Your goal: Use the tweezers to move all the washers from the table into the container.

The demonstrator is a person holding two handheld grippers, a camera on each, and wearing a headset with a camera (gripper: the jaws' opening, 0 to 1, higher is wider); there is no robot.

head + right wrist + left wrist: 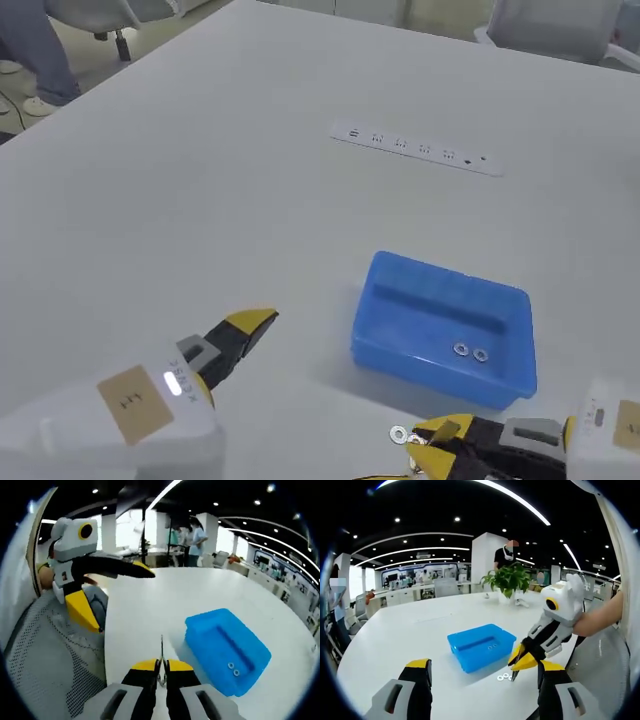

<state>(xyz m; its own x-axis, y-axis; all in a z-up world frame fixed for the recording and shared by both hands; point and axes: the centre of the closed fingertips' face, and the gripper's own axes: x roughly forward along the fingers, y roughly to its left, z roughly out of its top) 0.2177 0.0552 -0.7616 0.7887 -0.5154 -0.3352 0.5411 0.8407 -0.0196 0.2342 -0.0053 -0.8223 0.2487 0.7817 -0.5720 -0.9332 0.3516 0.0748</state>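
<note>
A blue container (500, 305) stands on the white table with two washers (470, 352) lying inside it. My right gripper (161, 664) is shut on thin metal tweezers (161, 647), which point forward over the table just left of the container (205, 627). In the left gripper view the right gripper (519, 661) holds the tweezers' tip down at two loose washers (503, 677) on the table in front of the container (470, 645). One washer (400, 435) lies by the right gripper (435, 440). My left gripper (250, 330) hovers open and holds nothing, left of the container.
A flat white power strip (415, 148) lies on the table beyond the container. The table's near edge runs close under both grippers. Office chairs (560, 30) stand at the far side, and people stand in the background.
</note>
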